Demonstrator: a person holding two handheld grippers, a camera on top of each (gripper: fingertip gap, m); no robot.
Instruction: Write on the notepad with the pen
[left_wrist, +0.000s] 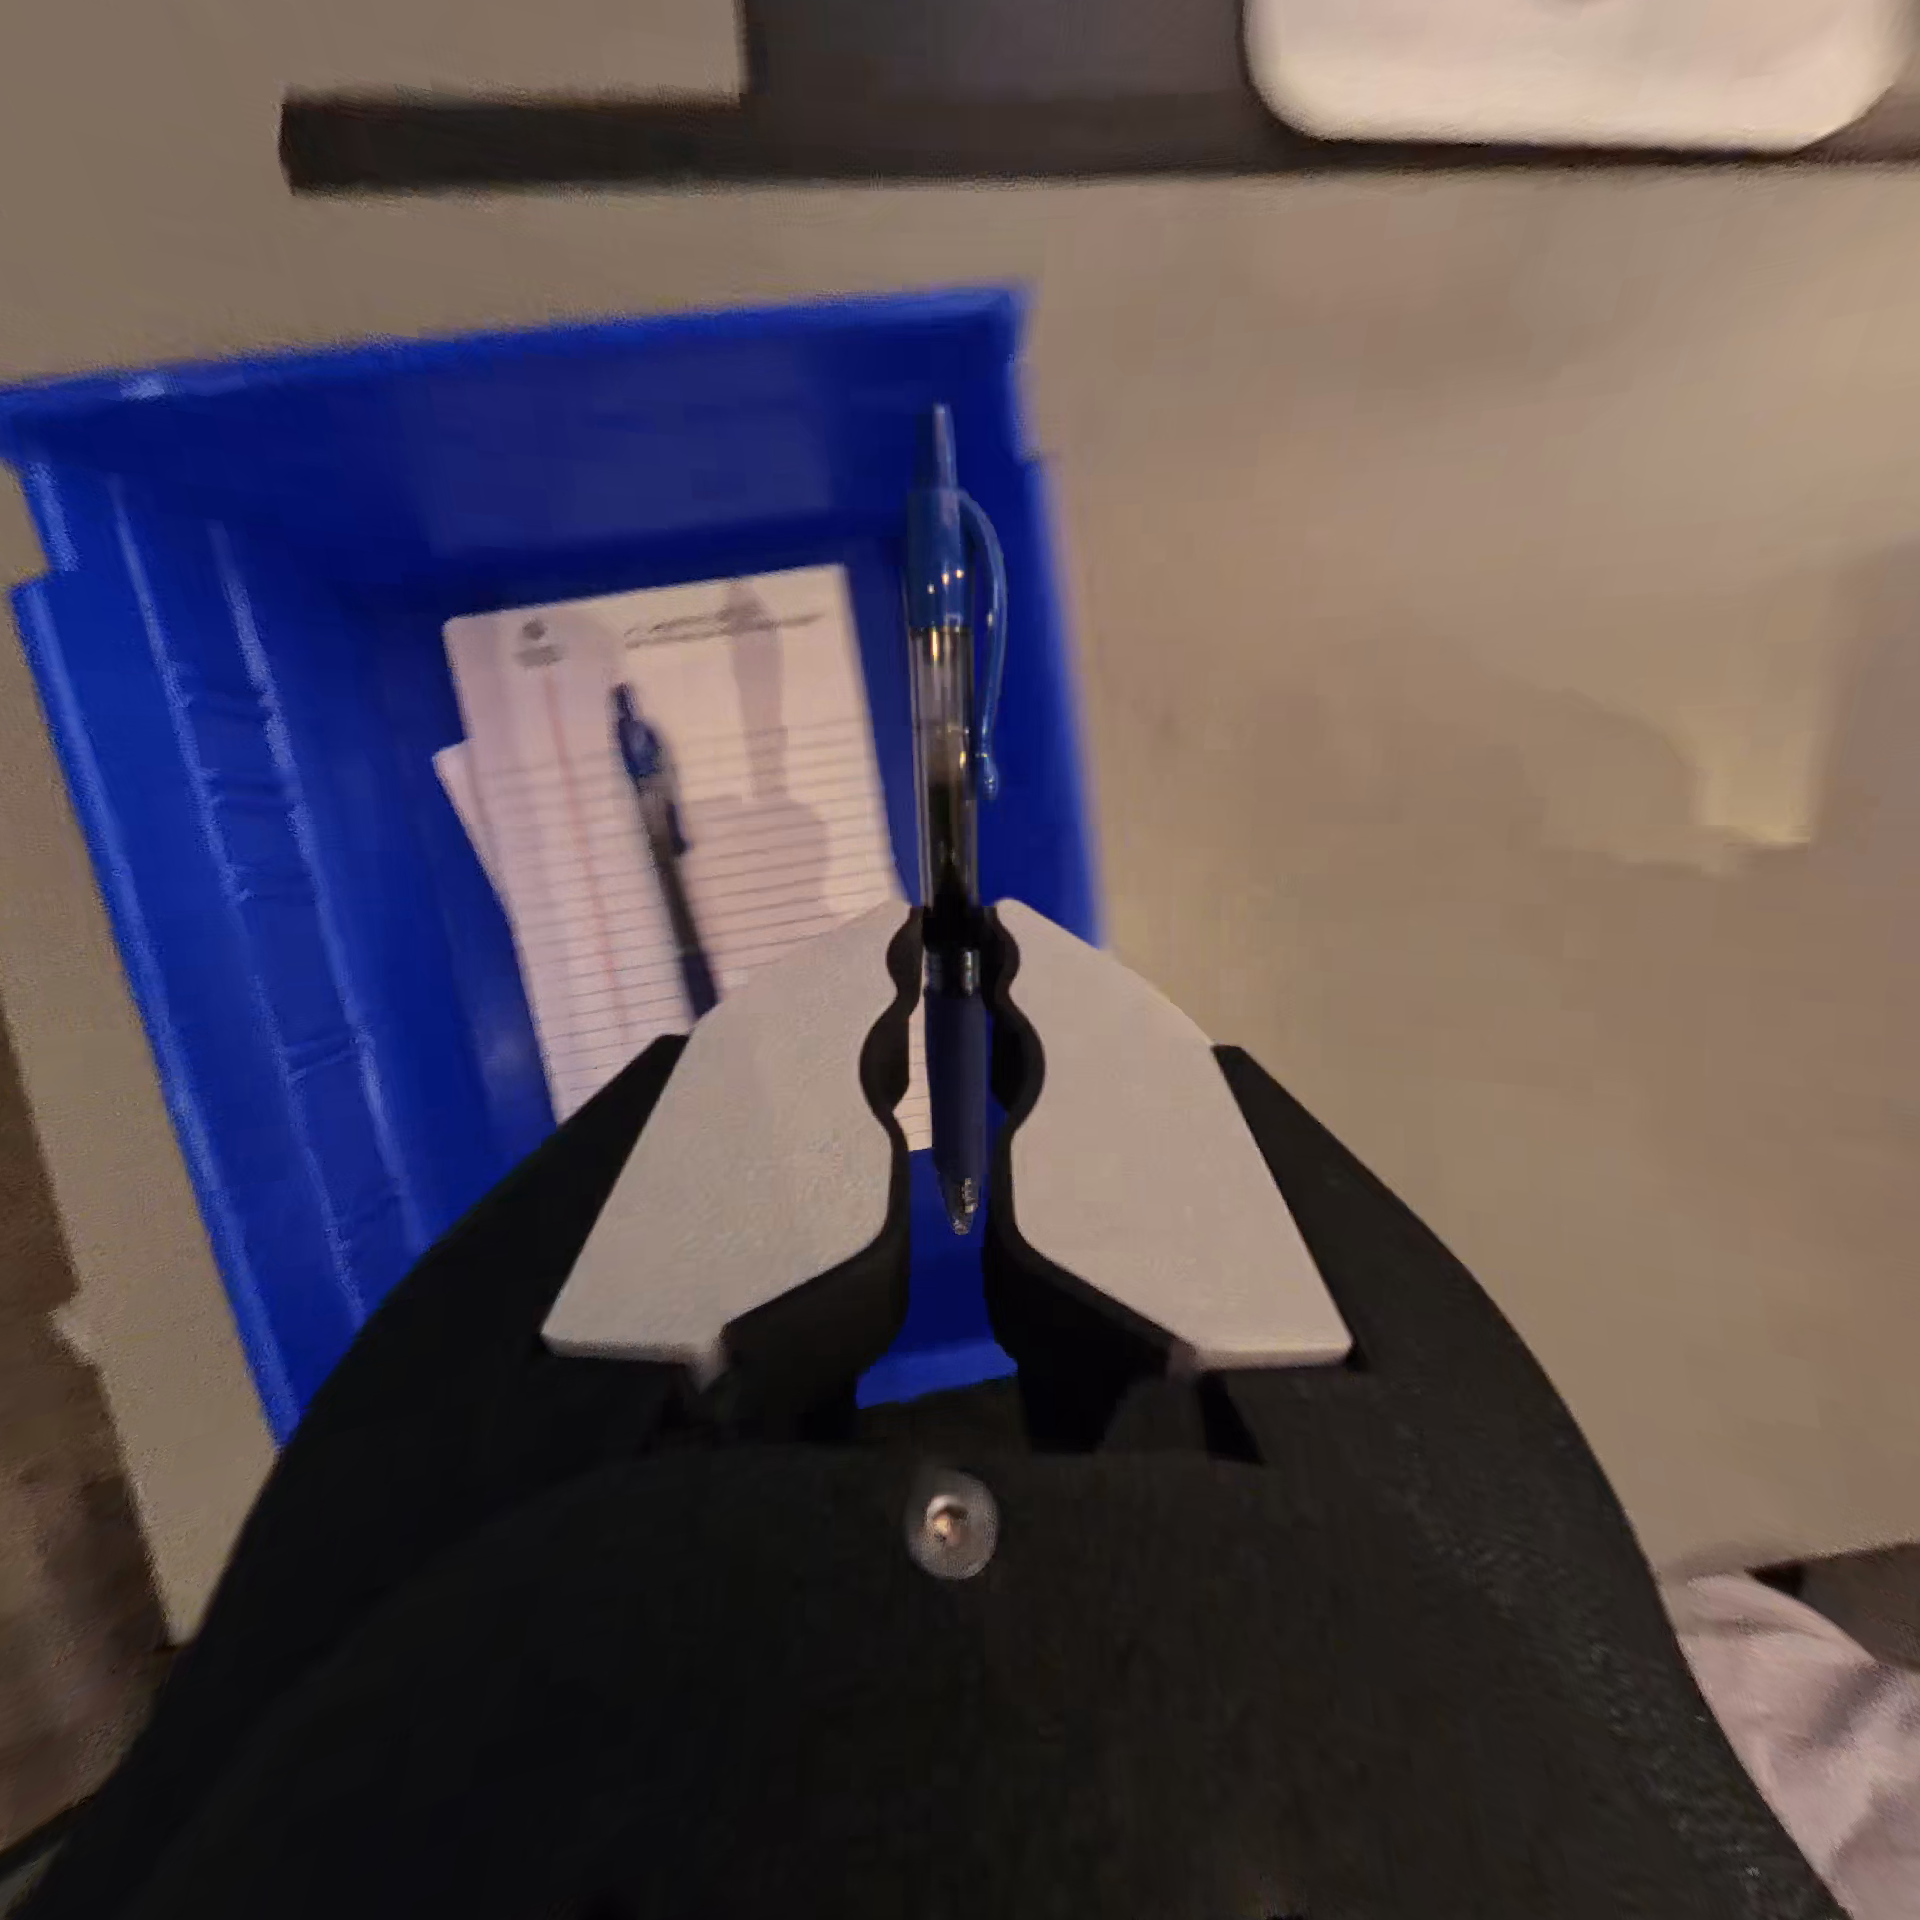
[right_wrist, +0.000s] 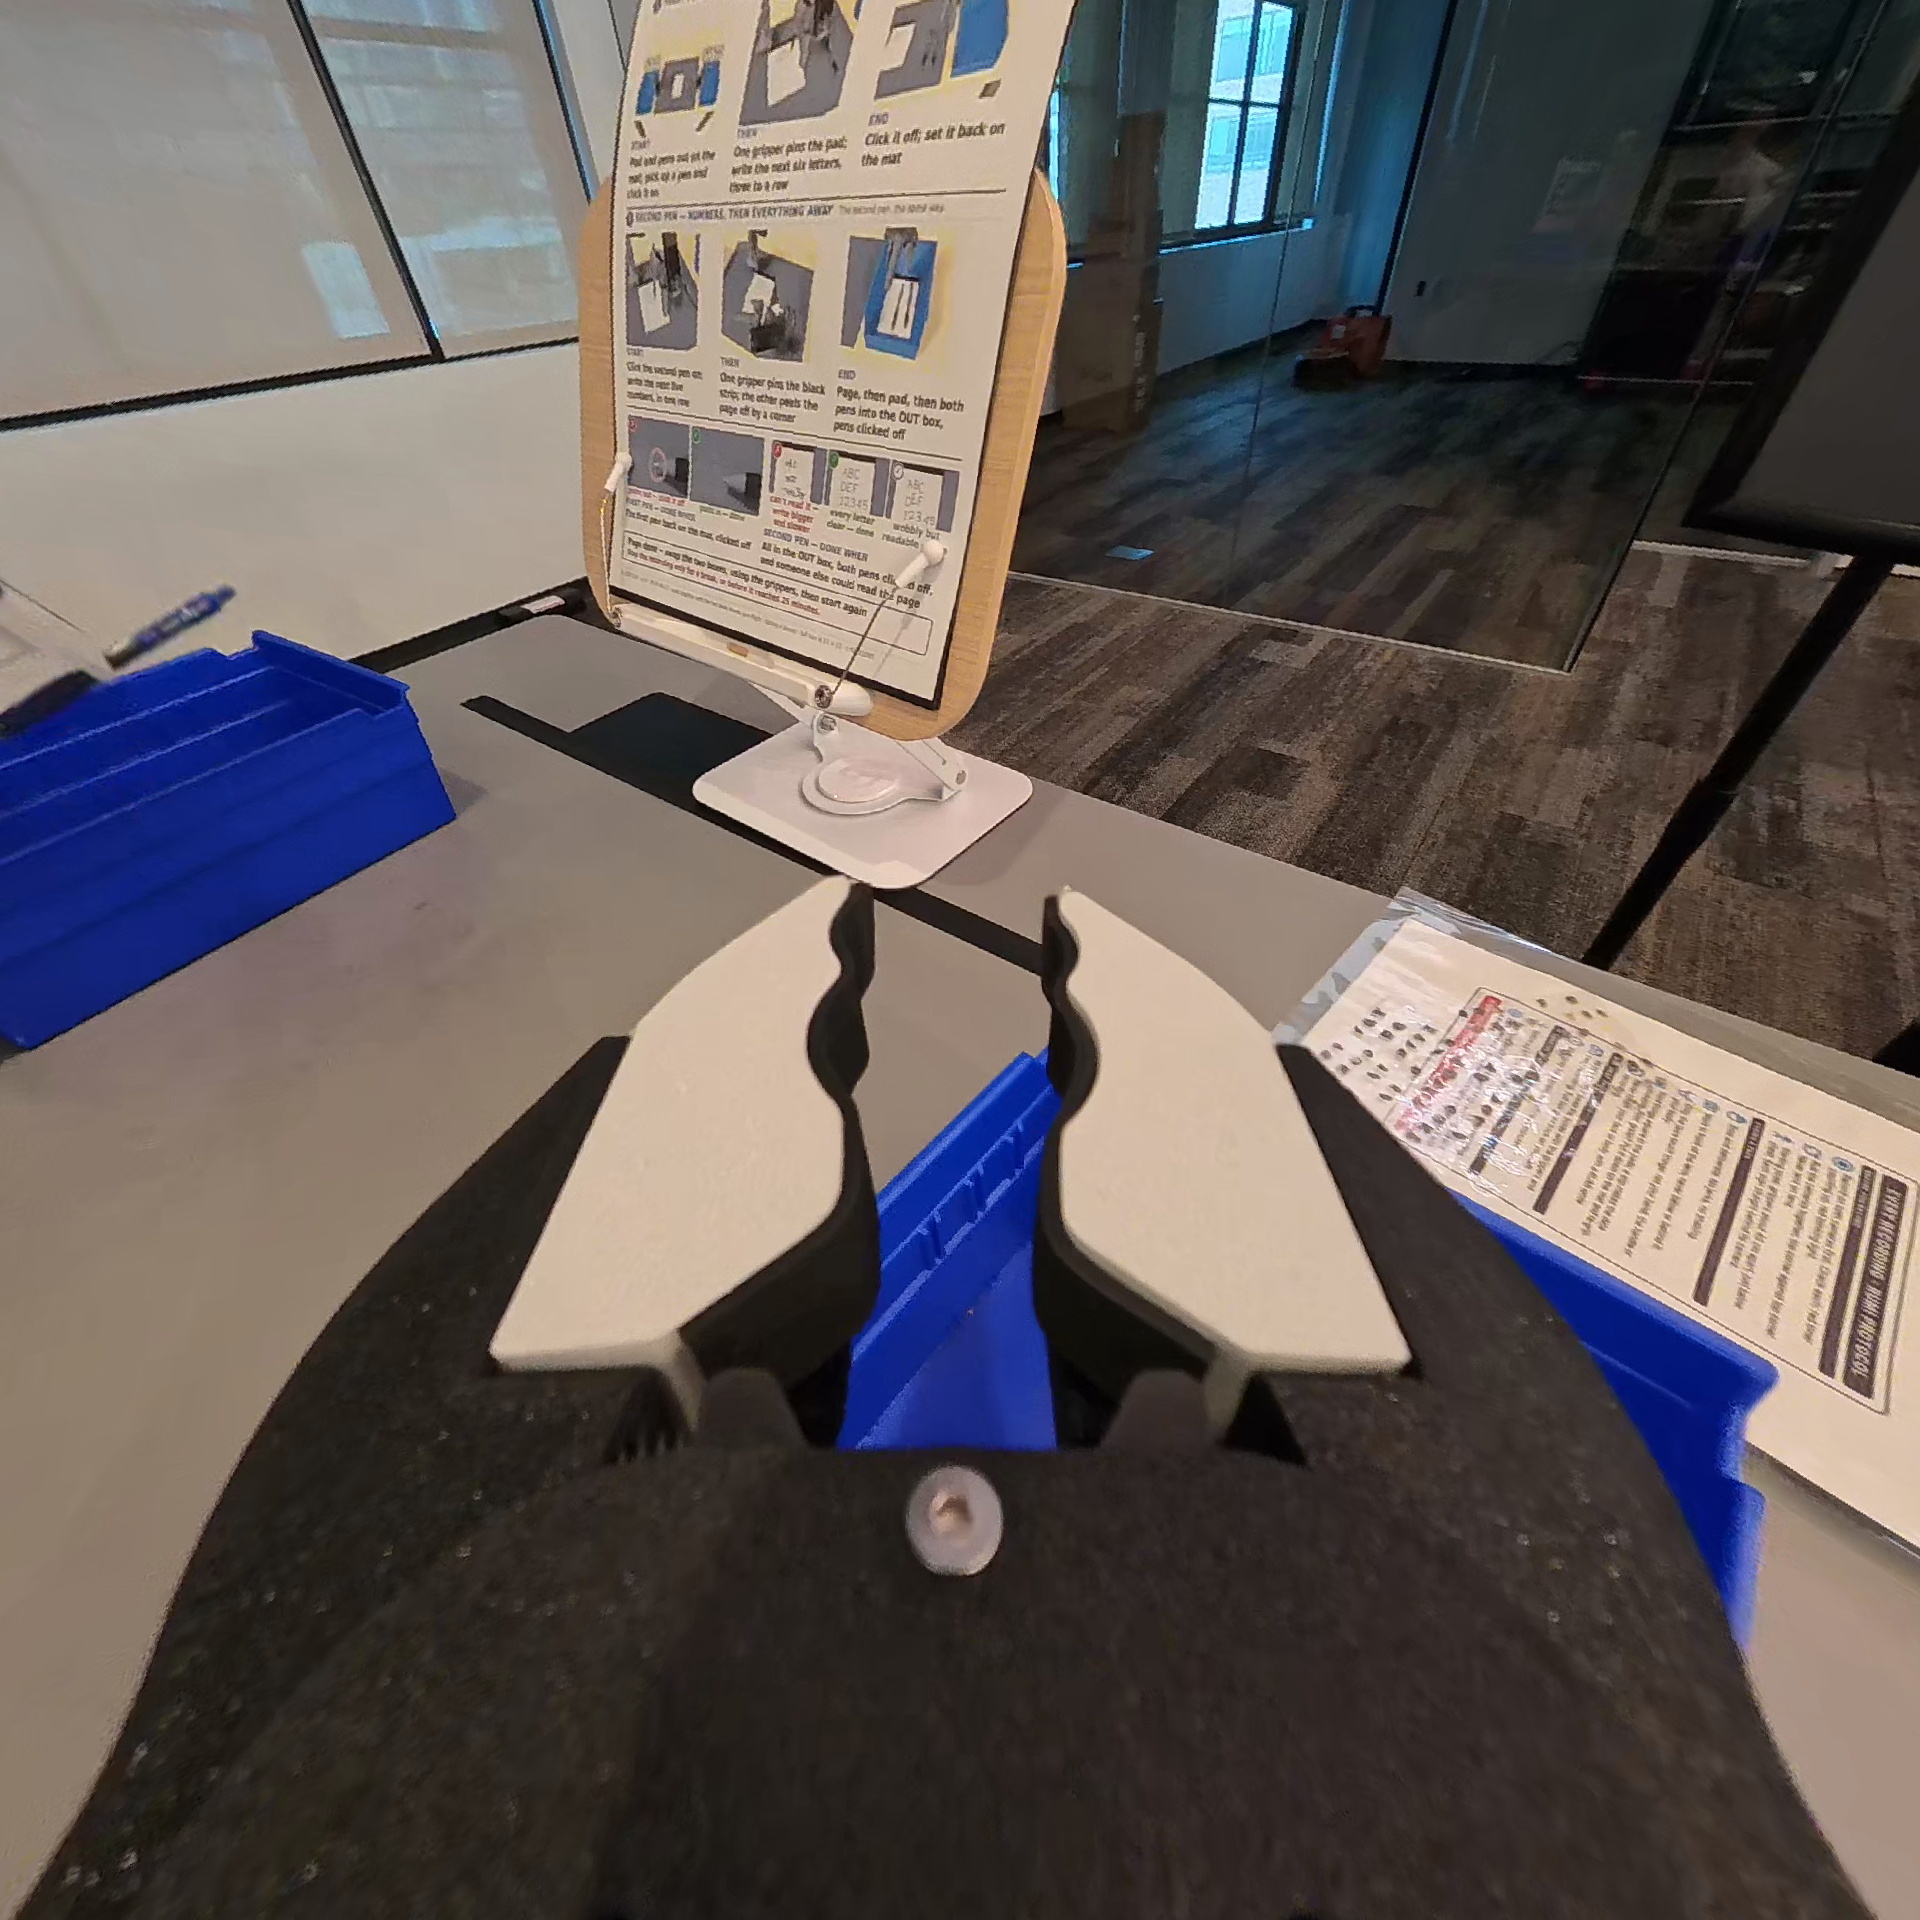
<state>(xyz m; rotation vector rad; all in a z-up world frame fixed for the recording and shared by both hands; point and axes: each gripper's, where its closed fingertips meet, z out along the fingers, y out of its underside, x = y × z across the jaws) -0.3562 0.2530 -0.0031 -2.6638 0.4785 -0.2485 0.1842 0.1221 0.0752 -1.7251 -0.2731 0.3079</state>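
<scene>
Your left claw (left_wrist: 951, 925): pen (left_wrist: 951, 727) between its fingers, bin (left_wrist: 208, 831) beyond, notepad (left_wrist: 748, 790) inside bin, second pen (left_wrist: 665, 842) on notepad | Your right claw (right_wrist: 956, 914): stand (right_wrist: 862, 800) ahead, bin (right_wrist: 208, 800) left, sheet (right_wrist: 1662, 1195) right, another bin (right_wrist: 935, 1299) beneath.

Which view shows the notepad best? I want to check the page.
The left wrist view: the notepad lies in the blue bin, a second pen on it. The right wrist view shows no notepad.

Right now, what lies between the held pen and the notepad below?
Nothing but air in the left wrist view: the pen hangs above the notepad; a second pen lies on it.
</scene>
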